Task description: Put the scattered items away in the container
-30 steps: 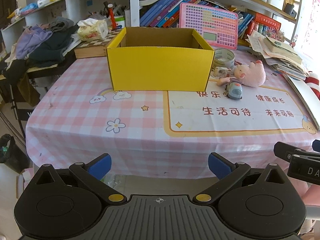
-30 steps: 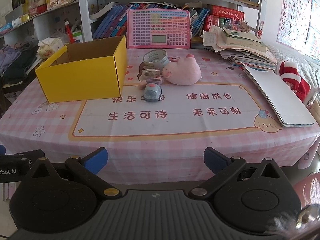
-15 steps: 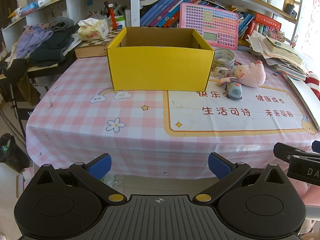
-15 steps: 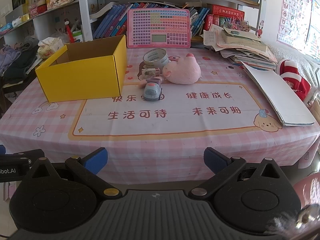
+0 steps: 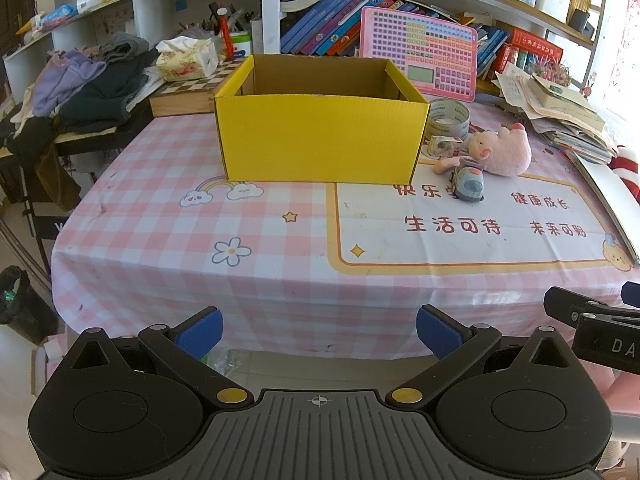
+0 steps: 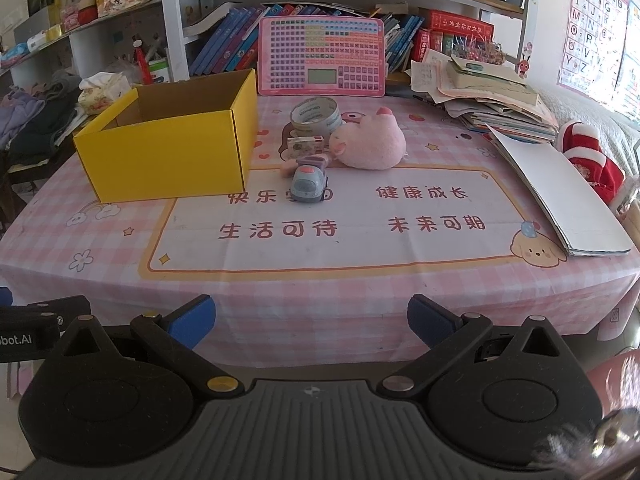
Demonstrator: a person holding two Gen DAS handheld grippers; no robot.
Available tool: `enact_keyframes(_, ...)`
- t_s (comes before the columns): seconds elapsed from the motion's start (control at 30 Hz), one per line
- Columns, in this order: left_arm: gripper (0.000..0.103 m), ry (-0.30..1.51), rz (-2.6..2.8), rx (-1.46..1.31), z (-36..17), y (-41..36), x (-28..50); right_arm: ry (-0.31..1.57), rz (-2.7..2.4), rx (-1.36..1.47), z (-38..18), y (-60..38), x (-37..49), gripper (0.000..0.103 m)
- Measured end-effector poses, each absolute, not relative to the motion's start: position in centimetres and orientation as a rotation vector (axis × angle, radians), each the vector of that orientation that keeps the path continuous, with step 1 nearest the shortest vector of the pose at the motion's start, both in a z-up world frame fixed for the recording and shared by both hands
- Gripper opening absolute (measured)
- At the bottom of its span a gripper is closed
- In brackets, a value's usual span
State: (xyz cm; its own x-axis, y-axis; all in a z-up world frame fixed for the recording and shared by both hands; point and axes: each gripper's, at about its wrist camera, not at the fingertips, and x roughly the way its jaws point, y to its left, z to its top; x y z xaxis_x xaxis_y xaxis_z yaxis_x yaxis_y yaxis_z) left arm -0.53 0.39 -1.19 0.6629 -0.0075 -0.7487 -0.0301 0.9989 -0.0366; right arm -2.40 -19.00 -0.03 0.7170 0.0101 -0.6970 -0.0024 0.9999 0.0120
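An open yellow cardboard box (image 5: 320, 140) (image 6: 172, 152) stands on the pink checked tablecloth (image 5: 168, 224), upright. To its right lie a pink plush pig (image 5: 502, 152) (image 6: 370, 144), a grey toy car (image 5: 468, 184) (image 6: 308, 184), a roll of tape (image 5: 450, 118) (image 6: 316, 114) and a small carton (image 5: 444, 145) (image 6: 306, 144). My left gripper (image 5: 318, 332) is open and empty, off the table's near edge. My right gripper (image 6: 312, 320) is open and empty, also off the near edge, well short of the items.
A pink keyboard toy (image 6: 322, 56) leans at the back against shelves of books. Stacked papers and books (image 6: 492, 100) and a white board (image 6: 560, 196) fill the right side. A tissue box (image 5: 186, 62) and a pile of clothes (image 5: 88, 84) sit left.
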Motion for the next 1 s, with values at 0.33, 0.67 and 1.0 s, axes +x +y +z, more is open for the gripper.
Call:
enact_keyframes(0.33,0.103,0.855,0.014,-0.052,-1.2,0.6,-0.2,0.777,0.008,0.011,-0.2,-18.9,-2.3,0.103)
enact_keyframes(0.67,0.103,0.853,0.014,-0.061,-1.4,1.0,-0.1,0.781,0.01,0.006,-0.3,-18.5,-1.9,0.103)
enact_keyframes(1.0,0.103,0.856,0.017,-0.073,-1.5,1.8,-0.3,0.785,0.015,-0.003,-0.2,-17.8,-1.9,0.103)
